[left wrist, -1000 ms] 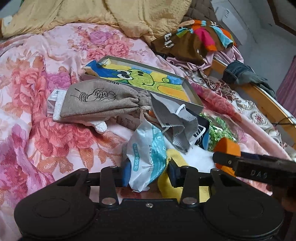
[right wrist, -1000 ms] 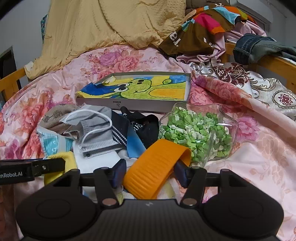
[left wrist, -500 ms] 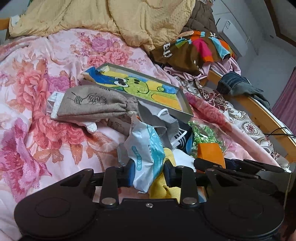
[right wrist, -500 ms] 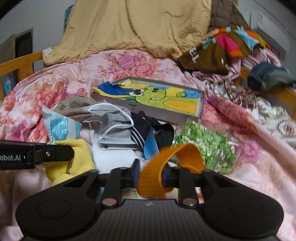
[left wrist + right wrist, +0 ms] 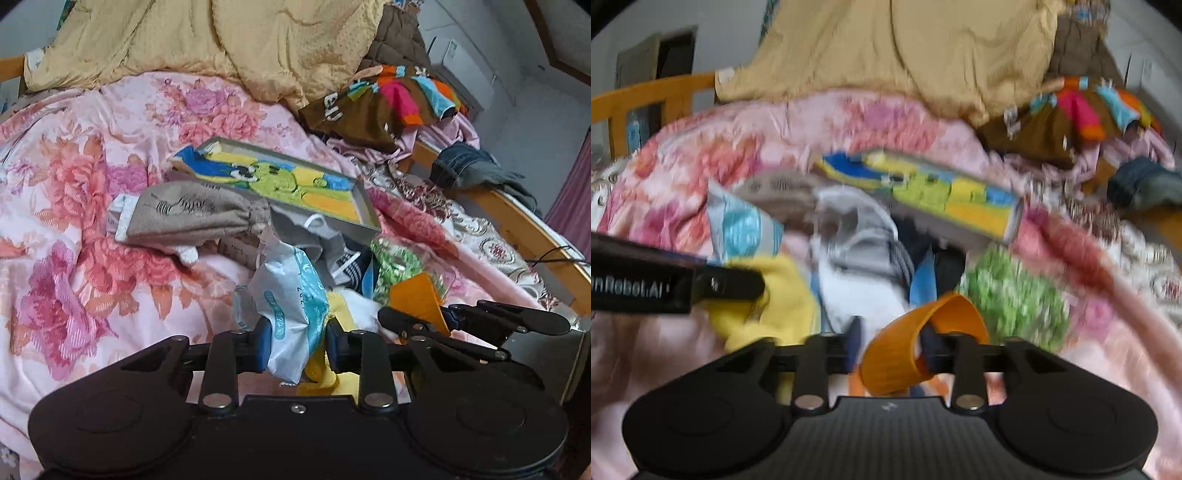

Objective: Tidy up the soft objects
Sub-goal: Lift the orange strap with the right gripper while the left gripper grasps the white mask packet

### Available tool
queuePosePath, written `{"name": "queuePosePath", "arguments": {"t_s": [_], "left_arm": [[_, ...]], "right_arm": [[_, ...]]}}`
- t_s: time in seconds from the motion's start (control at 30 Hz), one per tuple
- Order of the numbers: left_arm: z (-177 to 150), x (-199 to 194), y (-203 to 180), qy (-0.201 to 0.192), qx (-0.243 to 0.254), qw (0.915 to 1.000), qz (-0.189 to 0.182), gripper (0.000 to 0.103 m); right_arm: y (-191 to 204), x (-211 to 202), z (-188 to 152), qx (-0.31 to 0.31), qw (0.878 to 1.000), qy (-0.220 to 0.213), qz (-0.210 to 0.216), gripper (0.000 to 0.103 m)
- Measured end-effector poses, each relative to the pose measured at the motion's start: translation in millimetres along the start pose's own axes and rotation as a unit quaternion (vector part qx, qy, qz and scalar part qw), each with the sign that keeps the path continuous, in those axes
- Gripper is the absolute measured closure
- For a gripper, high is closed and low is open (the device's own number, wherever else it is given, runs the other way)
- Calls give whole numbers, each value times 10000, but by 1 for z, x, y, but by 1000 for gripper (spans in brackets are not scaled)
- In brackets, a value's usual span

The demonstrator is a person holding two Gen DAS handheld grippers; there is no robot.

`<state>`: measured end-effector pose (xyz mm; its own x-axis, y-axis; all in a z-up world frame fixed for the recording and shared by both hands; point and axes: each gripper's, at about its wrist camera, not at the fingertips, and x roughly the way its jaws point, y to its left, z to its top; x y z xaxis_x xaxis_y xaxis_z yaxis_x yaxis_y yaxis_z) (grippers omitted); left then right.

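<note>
Lifting: left tool [image 5: 295, 343] clamps packet [image 5: 291, 310] | right tool [image 5: 889, 345] reopened around orange band [image 5: 905, 350]

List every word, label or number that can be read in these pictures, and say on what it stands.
"nRobot.AI", start cut off: side of the left tool, right wrist view.
White letters on the brown garment: blurred, unreadable.
Print on the white and teal packet: too small to read.

Bed [image 5: 517, 218] under pink floral quilt [image 5: 74, 206], shallow cartoon-lined box [image 5: 280, 181], beige drawstring pouch [image 5: 192, 218], tan blanket [image 5: 258, 40]
</note>
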<state>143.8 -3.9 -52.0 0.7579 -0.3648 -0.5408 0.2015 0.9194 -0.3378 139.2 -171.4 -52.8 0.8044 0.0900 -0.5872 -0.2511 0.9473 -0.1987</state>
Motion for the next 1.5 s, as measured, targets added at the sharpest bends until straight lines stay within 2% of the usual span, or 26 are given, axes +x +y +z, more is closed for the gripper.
{"name": "queuePosePath", "arguments": {"t_s": [0.1,0.27,0.5,0.67,0.77,0.93,1.03,1.23,1.33,1.43,1.5], "left_arm": [[-2,0,1,70,-29,10000,21,70],[2,1,3,47,-139,9999,-65,67],[11,5,6,-4,-413,9989,-218,58],[16,9,11,33,-616,9975,-344,48],[18,21,12,254,-650,9974,-183,48],[23,37,18,500,-701,9962,110,49],[23,43,22,604,-690,9955,236,54],[26,48,34,669,-990,9926,216,60],[28,50,36,687,-1139,9910,174,65],[24,50,33,740,-1049,9917,122,73],[19,47,28,733,-938,9928,92,75]], "right_arm": [[-6,-10,-4,270,9996,43,88,38],[-28,-12,-5,995,9950,111,38,34],[-63,-2,-14,2060,9775,434,145,23],[-74,7,-20,2389,9688,651,80,21],[-74,11,-22,2389,9681,741,-121,21],[-78,14,-23,2425,9667,745,-345,22],[-80,17,-22,2446,9662,707,-393,22],[-88,23,-20,2577,9624,646,-561,25],[-87,22,-24,2494,9634,791,-589,27],[-82,21,-25,2302,9671,918,-575,29],[-80,23,-25,2199,9687,934,-665,36]]}}
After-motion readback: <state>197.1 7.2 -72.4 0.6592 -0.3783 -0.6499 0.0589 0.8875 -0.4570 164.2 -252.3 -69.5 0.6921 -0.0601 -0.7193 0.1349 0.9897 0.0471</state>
